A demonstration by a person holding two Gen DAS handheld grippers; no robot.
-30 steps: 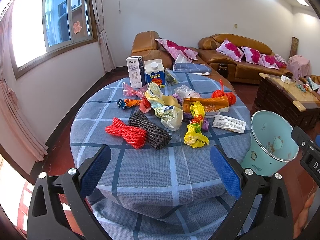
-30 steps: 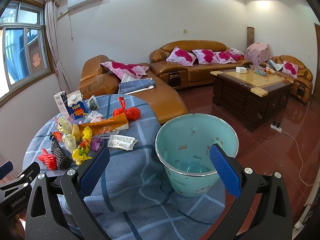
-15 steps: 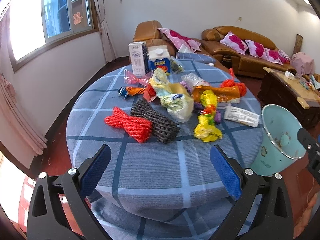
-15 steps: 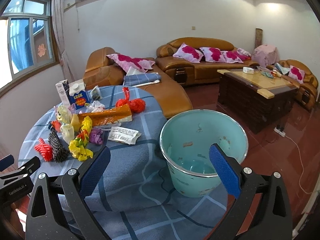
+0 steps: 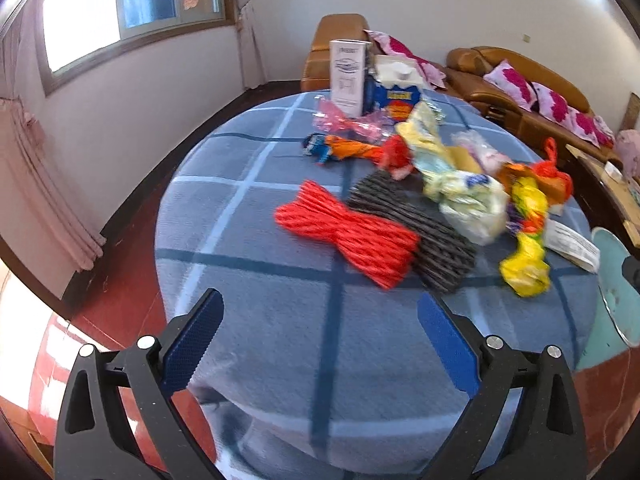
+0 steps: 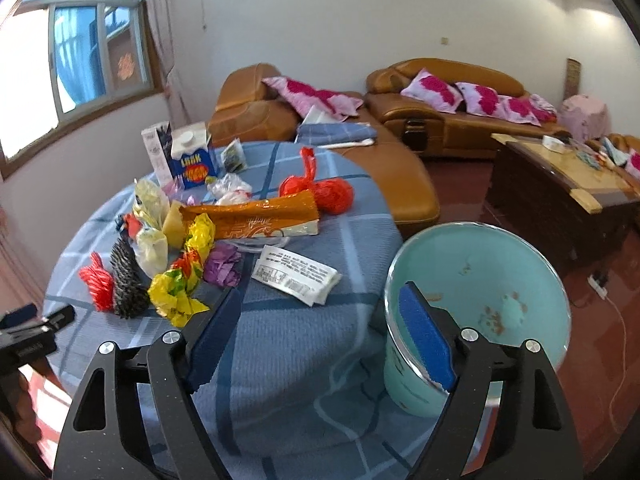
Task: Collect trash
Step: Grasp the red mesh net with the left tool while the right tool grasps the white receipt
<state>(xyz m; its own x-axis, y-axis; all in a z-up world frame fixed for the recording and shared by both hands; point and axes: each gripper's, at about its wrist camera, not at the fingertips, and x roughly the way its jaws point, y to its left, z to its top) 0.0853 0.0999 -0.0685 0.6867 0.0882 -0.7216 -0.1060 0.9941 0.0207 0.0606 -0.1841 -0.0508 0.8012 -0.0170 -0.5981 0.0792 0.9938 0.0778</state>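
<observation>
Left wrist view: red net bundle point(image 5: 346, 232) lies on the blue checked tablecloth point(image 5: 256, 320), now larger in frame than a second ago; left gripper point(image 5: 320, 334) has closed in, fingers wide, empty. Right gripper point(image 6: 322, 338), also wide, hangs beside the teal bin point(image 6: 480, 280). First pick looks imminent.

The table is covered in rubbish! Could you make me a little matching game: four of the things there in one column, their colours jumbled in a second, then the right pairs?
Things:
1. foam net nearest the left gripper
2. foam net beside it
3. bin
4. knotted bag near the far edge

Colours:
A. pale teal
B. red, tied at the top
C. black
D. bright red, ribbed

Pairs: 1-D, 2-C, 3-A, 4-B
</observation>
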